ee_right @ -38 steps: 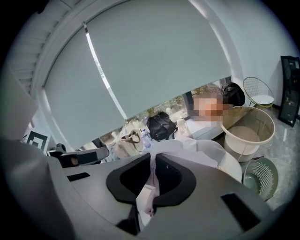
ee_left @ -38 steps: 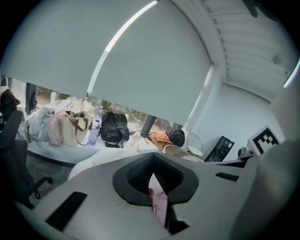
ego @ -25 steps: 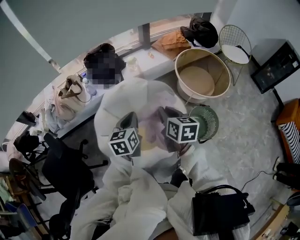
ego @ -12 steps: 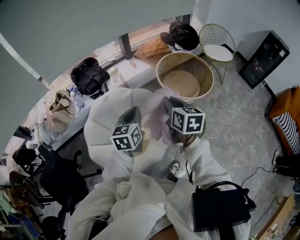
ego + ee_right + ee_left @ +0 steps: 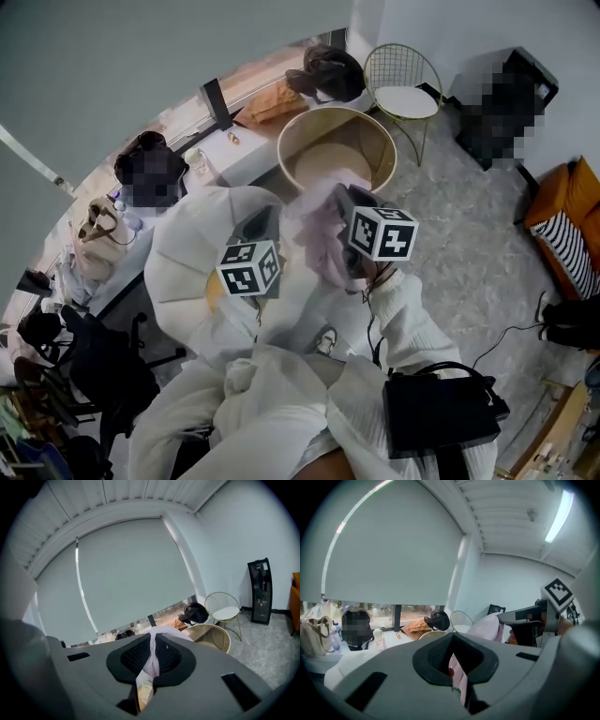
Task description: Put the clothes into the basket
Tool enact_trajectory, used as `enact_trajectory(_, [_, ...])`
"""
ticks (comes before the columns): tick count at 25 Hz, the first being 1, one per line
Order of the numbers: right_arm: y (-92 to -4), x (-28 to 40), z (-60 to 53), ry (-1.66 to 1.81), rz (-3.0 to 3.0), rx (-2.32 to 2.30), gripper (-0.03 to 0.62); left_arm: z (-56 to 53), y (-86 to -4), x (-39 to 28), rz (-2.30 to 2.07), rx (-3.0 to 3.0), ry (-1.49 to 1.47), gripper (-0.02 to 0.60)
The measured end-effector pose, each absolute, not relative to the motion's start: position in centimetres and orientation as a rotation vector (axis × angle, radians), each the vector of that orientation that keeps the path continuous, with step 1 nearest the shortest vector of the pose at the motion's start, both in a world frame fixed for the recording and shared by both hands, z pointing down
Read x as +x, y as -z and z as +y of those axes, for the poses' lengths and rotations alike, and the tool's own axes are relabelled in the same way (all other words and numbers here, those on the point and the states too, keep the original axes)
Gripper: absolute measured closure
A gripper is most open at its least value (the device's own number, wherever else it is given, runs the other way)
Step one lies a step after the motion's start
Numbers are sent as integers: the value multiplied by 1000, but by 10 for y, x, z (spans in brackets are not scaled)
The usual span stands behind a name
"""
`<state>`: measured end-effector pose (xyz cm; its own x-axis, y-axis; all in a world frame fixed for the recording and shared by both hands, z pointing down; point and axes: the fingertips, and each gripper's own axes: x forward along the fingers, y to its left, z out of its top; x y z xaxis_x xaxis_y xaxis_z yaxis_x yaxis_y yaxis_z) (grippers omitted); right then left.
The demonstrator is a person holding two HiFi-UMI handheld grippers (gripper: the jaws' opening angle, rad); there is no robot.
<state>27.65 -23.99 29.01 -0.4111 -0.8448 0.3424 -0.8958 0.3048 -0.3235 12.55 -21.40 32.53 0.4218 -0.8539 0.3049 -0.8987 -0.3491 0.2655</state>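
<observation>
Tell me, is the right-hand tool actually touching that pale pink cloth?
Touching. The right gripper view shows the right tool closed on the pale pink cloth, with the fabric pinched between its two black jaws.

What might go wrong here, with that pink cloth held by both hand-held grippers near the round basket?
1. The left hand-held gripper and the right hand-held gripper each pinch only a thin fold of the pink cloth; it might slip free.
2. The cloth appears at the near edge of the basket, so it may catch the rim.
</observation>
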Motion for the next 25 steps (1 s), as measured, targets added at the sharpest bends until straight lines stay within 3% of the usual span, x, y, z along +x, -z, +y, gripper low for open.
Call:
enact_trajectory(10, [-283,365,-236,-709,-2369,1761,553,-221,-316,200,-1415,2354,-140,575])
enact_trajectory(25, [-298,400,-214,-794,-2239,1897,553,-226,-322,209,-1343,2357,-126,575])
